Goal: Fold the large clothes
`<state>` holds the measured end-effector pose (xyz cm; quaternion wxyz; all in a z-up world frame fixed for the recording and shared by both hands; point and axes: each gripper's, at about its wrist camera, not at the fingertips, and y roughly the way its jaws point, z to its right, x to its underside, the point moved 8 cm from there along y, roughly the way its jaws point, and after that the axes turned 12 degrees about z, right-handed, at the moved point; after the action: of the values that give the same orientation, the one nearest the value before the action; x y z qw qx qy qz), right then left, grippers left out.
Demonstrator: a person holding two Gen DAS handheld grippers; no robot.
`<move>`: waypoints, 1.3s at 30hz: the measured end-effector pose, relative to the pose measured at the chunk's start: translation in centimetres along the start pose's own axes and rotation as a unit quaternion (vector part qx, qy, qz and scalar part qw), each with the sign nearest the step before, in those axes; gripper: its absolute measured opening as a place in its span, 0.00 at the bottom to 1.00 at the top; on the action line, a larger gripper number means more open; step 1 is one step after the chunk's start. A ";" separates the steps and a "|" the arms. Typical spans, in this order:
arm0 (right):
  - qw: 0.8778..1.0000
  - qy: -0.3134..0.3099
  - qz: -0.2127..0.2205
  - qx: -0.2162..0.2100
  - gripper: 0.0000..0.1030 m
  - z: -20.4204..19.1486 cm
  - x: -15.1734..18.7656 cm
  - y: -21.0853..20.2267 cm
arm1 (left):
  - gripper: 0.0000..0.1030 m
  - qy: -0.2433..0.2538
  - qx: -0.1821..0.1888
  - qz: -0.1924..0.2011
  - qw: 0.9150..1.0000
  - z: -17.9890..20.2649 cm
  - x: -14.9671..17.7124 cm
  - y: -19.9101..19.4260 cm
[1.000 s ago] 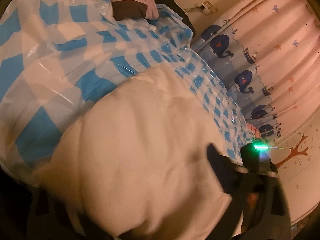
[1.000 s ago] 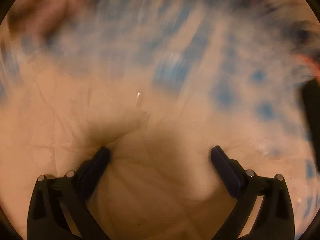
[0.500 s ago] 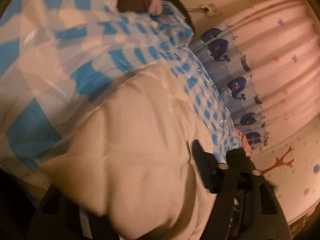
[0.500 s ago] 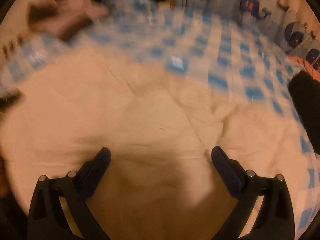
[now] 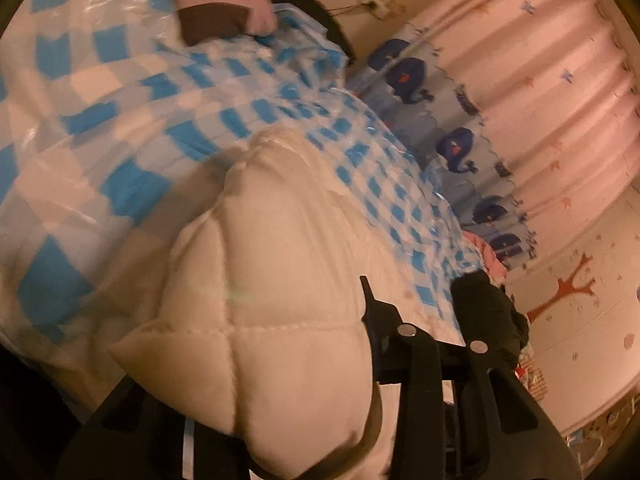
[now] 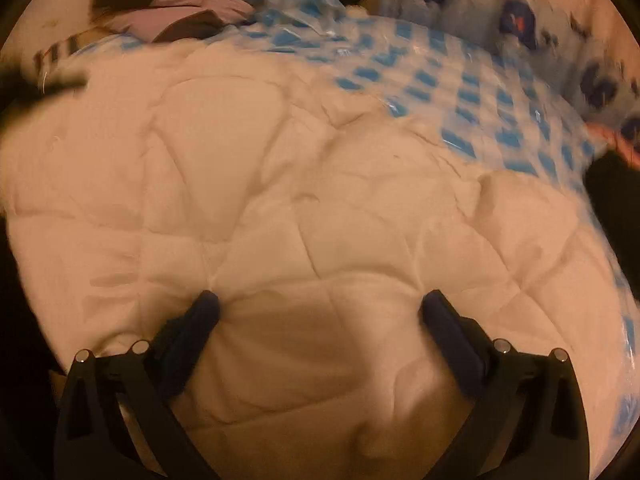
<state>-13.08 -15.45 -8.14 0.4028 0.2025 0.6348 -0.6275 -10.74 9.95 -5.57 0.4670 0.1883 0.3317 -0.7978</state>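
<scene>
A large cream quilted garment (image 6: 280, 184) lies spread over a bed with a blue-and-white checked plastic cover (image 6: 460, 88). My right gripper (image 6: 320, 308) is open above the garment, fingers wide apart, holding nothing. In the left wrist view a thick fold of the same cream garment (image 5: 272, 288) sits between the fingers of my left gripper (image 5: 256, 380), raised above the checked cover (image 5: 120, 120). Only the right finger (image 5: 380, 320) shows; the left one is hidden under the fabric.
Folded pink and brown clothes (image 5: 224, 8) lie at the far end of the bed, also in the right wrist view (image 6: 172, 12). A whale-print curtain (image 5: 460, 140) and pink drapes (image 5: 540, 92) hang beside the bed. A dark item (image 5: 488, 312) sits at the bed's edge.
My left gripper has drawn the garment fold closer and higher. My right gripper has pulled back from the fabric, still open; more of the spread garment is in view.
</scene>
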 end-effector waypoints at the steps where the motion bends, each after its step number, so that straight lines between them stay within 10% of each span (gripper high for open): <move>1: 1.000 0.009 -0.012 -0.002 0.95 0.0 -0.2 -0.3 | 0.30 0.019 0.008 0.008 1.000 1.4 -0.1 -0.4; 4: 0.997 0.056 0.042 -0.027 0.95 0.5 -2.6 -3.7 | 0.30 0.069 0.034 0.020 0.997 5.3 -0.6 -1.4; 8: 0.999 -0.026 0.000 -0.021 0.95 -2.7 -0.7 -1.2 | 0.30 0.126 0.065 -0.004 0.990 10.9 1.5 -1.0; 11: 0.992 0.081 0.021 -0.091 0.95 0.1 -2.5 -3.3 | 0.30 0.173 0.088 0.007 0.981 14.5 2.8 -1.7; 14: 0.988 0.128 0.087 -0.010 0.95 6.8 -4.7 -5.9 | 0.29 0.211 0.092 -0.001 0.973 17.1 4.2 -1.5; 17: 0.986 0.156 0.036 0.054 0.95 12.5 -3.0 -3.3 | 0.29 0.243 0.101 -0.005 0.965 20.0 6.0 -1.1; 19: 0.987 0.153 -0.038 0.030 0.95 12.7 0.1 0.8 | 0.29 0.258 0.110 -0.005 0.960 21.7 7.3 -0.9; 25: 0.960 0.273 0.018 -0.053 0.95 15.1 -0.9 -0.5 | 0.29 0.296 0.147 -0.024 0.943 27.4 12.6 0.1; 27: 0.904 0.400 0.071 -0.130 0.95 17.6 -1.0 -2.3 | 0.28 0.305 0.158 -0.032 0.938 28.9 14.4 0.4; 32: 0.659 0.653 0.182 -0.327 0.95 24.1 1.6 -3.9 | 0.25 0.348 0.181 -0.056 0.918 31.5 19.7 1.3; 35: 0.564 0.694 0.210 -0.395 0.95 25.6 2.4 -4.2 | 0.24 0.385 0.198 -0.071 0.898 32.9 23.4 1.3; 37: 0.538 0.701 0.218 -0.415 0.95 26.3 2.6 -4.3 | 0.24 0.415 0.209 -0.090 0.881 33.6 26.4 1.7; 39: 0.539 0.696 0.212 -0.423 0.95 26.9 2.5 -4.1 | 0.24 0.437 0.216 -0.121 0.865 33.7 29.2 2.8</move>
<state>-10.78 -42.38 -4.43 -0.0058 0.5104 0.8455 0.1569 -22.41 -32.88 -0.51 0.1217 0.5725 0.3412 -0.7355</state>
